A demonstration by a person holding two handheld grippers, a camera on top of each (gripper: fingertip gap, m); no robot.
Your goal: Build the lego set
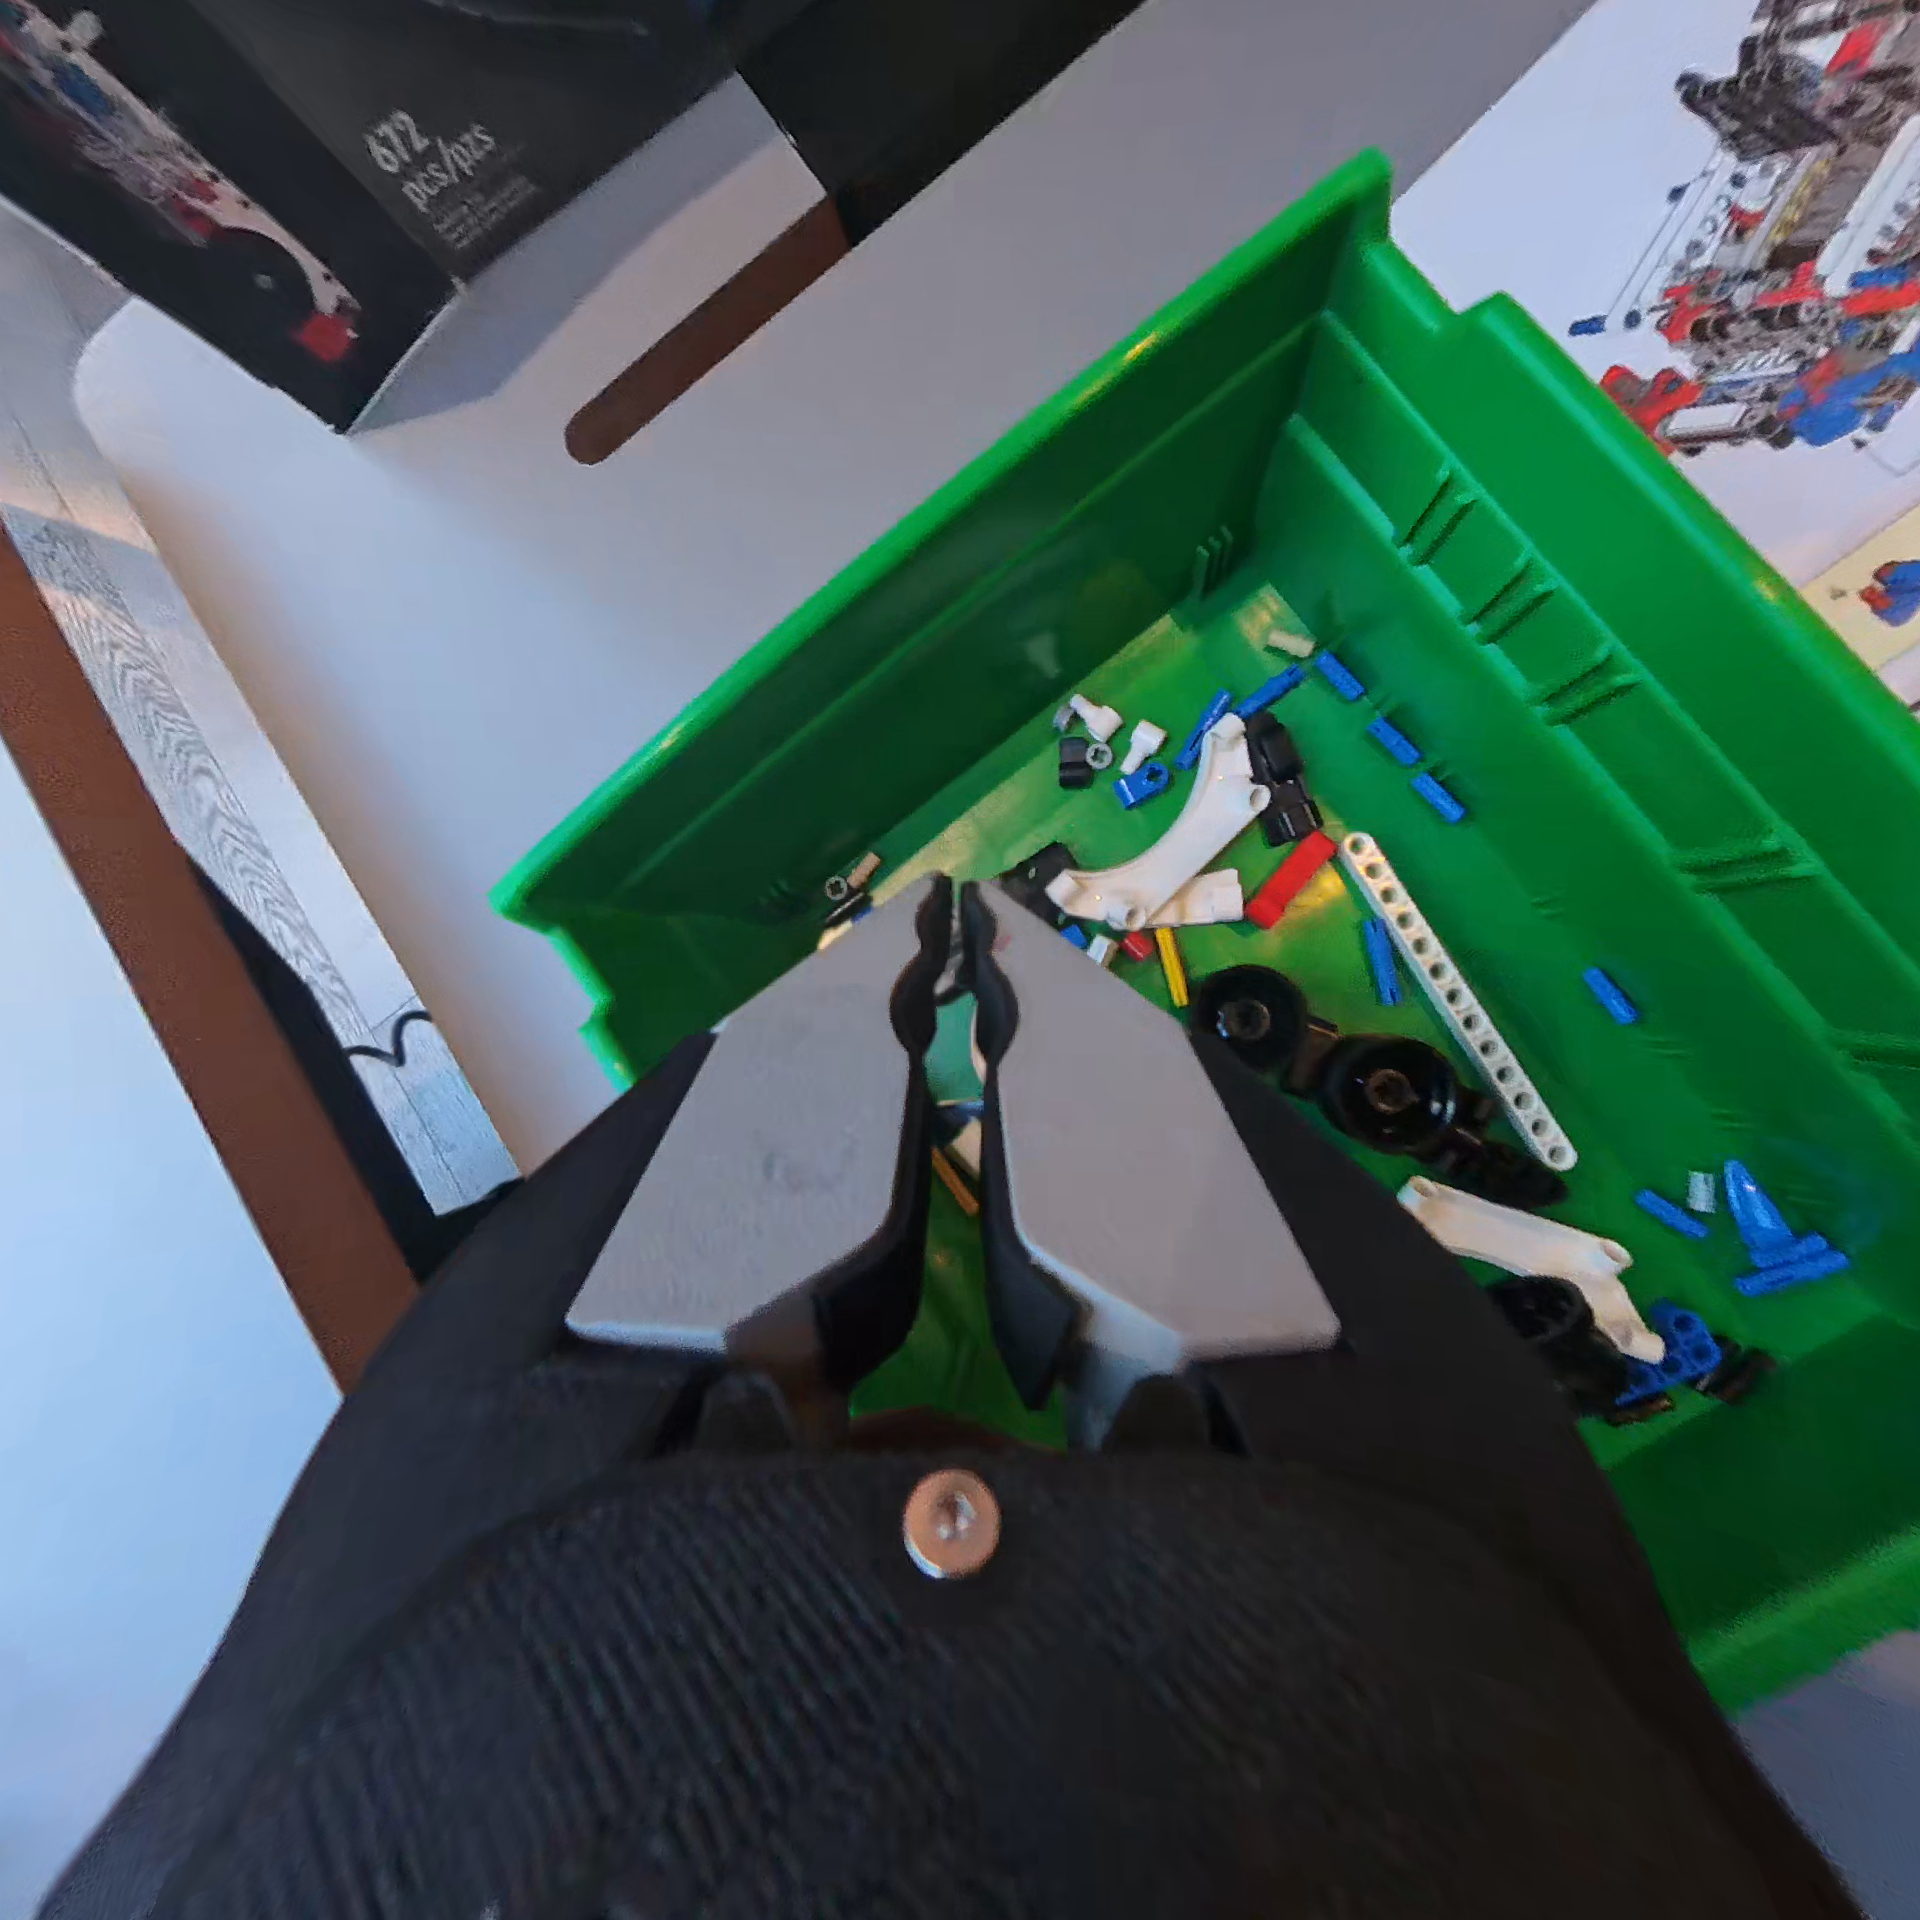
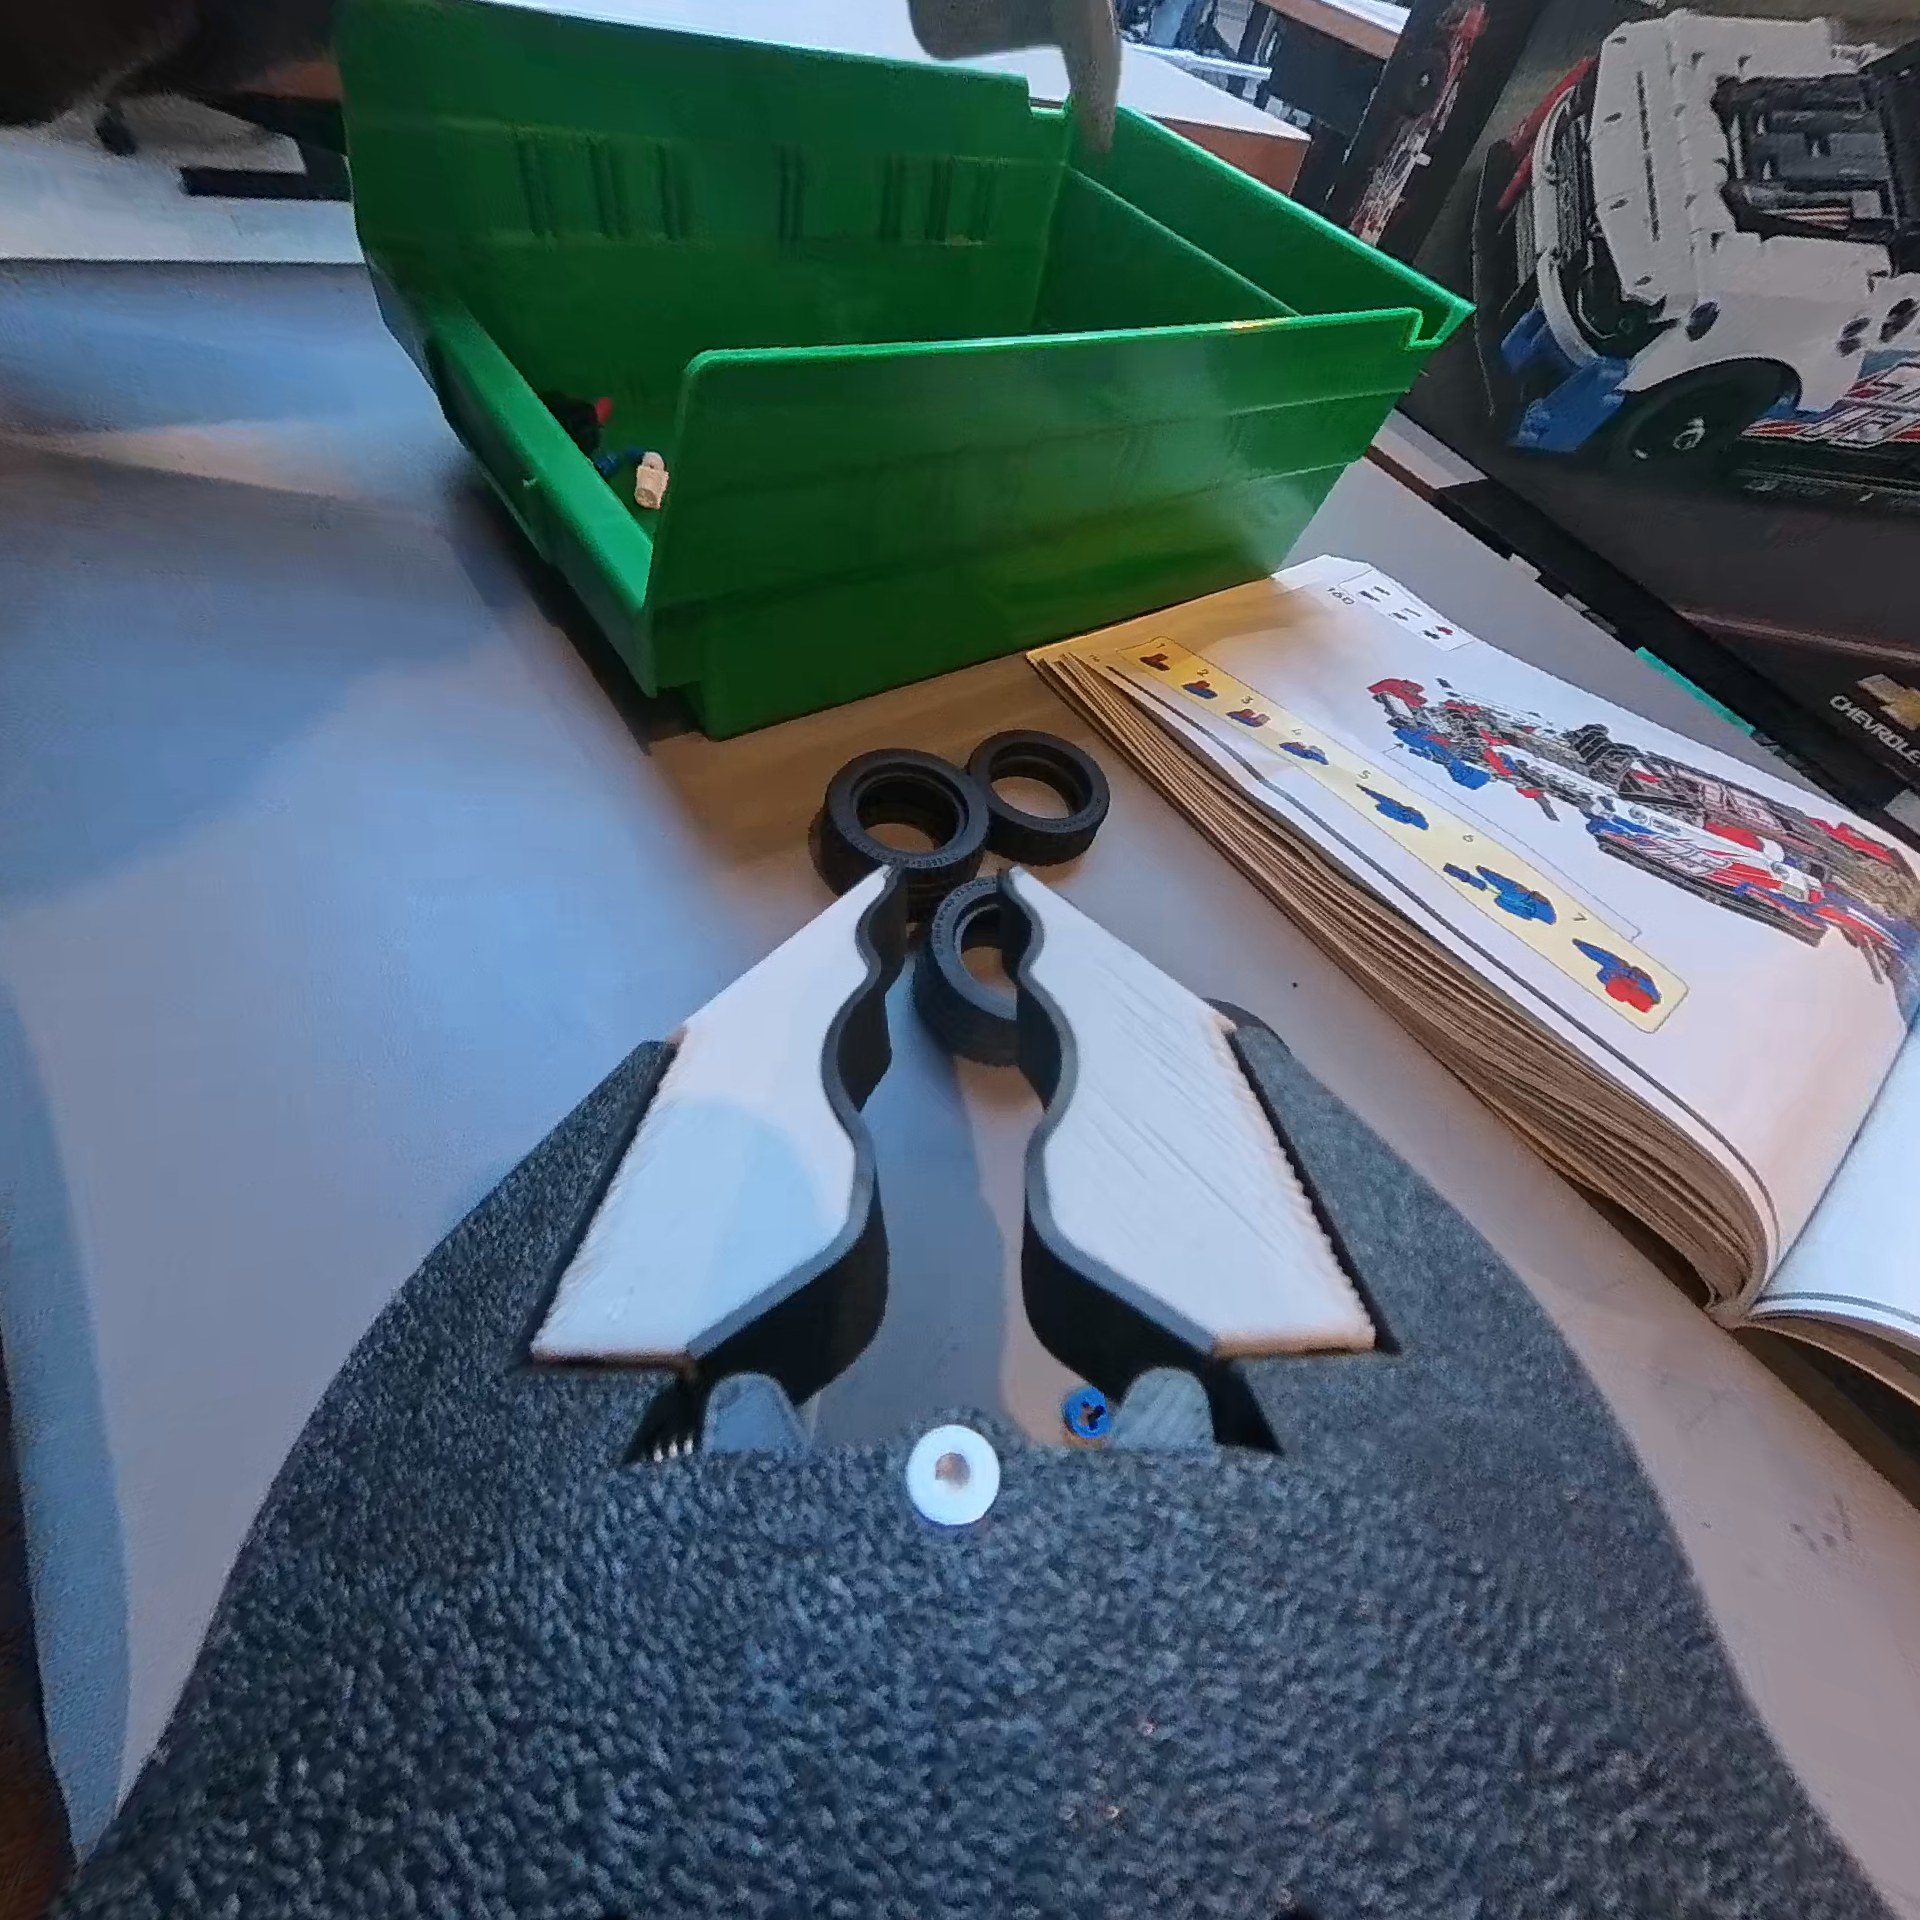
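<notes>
A green bin (image 1: 935,540) holds loose parts: a white curved panel (image 1: 1174,831), a long white beam (image 1: 1455,997), two black wheel hubs (image 1: 1382,1096), a red piece (image 1: 1288,878) and several blue pins. My left gripper (image 1: 956,894) hangs over the bin's near left corner, jaws closed to a thin slit, with nothing clear between the tips. My right gripper (image 2: 954,883) is low over the table in front of the bin (image 2: 987,468), shut on a black tyre (image 2: 971,997) standing on edge. Two more tyres (image 2: 899,831) lie flat just beyond its tips.
An open instruction booklet (image 2: 1507,883) lies right of the tyres and also shows in the left wrist view (image 1: 1766,260). The set's dark box (image 2: 1714,260) stands behind it. A small blue pin (image 2: 1086,1413) lies on the table under my right gripper. The tips of one gripper are about 30 centimeters away from the tips of the other.
</notes>
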